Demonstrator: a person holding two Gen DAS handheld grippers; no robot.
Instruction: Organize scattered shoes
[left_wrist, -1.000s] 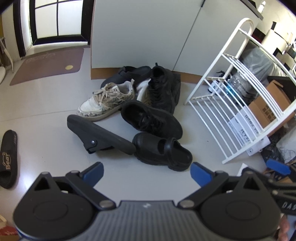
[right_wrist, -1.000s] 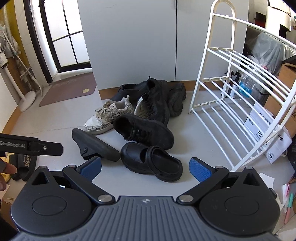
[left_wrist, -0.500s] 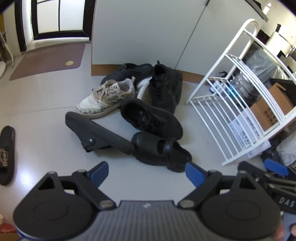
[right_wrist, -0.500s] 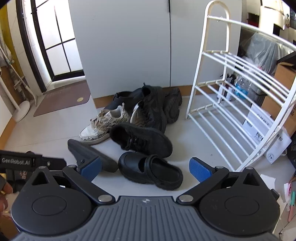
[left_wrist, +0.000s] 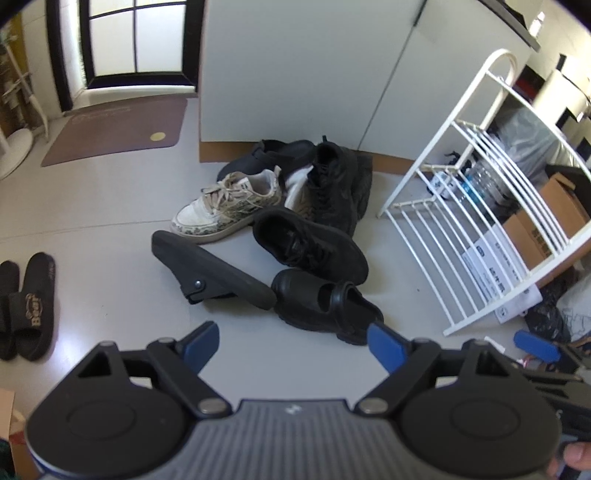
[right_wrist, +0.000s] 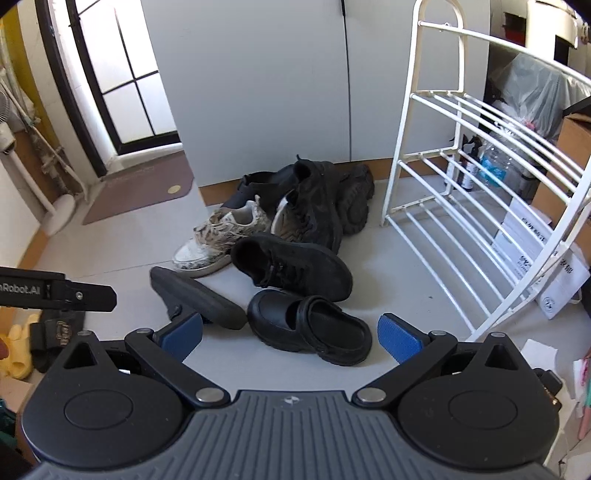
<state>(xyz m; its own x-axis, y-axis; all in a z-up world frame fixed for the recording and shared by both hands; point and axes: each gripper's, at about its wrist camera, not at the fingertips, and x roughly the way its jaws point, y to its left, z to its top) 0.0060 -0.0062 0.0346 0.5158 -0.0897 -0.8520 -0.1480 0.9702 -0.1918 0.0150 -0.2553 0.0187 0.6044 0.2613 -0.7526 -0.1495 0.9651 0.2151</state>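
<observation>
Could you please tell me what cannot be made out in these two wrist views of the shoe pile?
- Second pale sneaker, left wrist view: mostly hidden behind the tall black shoe.
- Yellow slipper, right wrist view: cut off by the picture's edge.
- Bottles behind the white rack: labels too small to read.

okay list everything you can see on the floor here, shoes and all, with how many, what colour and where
clog: 1, black, upright, nearest the grippers
overturned clog: 1, black, on its side, left of the upright clog
low lace-up shoe: 1, black, behind the upright clog
sneaker: 1, white and beige, left side of the pile
rear shoes: black, count unclear, heaped by the white cabinet
slides: 2, black, far left
shoe rack: 1, white, empty, right of the pile
doormat: 1, brown, by the door
cardboard box: 1, brown, behind the rack
left gripper: 1, blue pads, open, empty
right gripper: 1, blue pads, open, empty
</observation>
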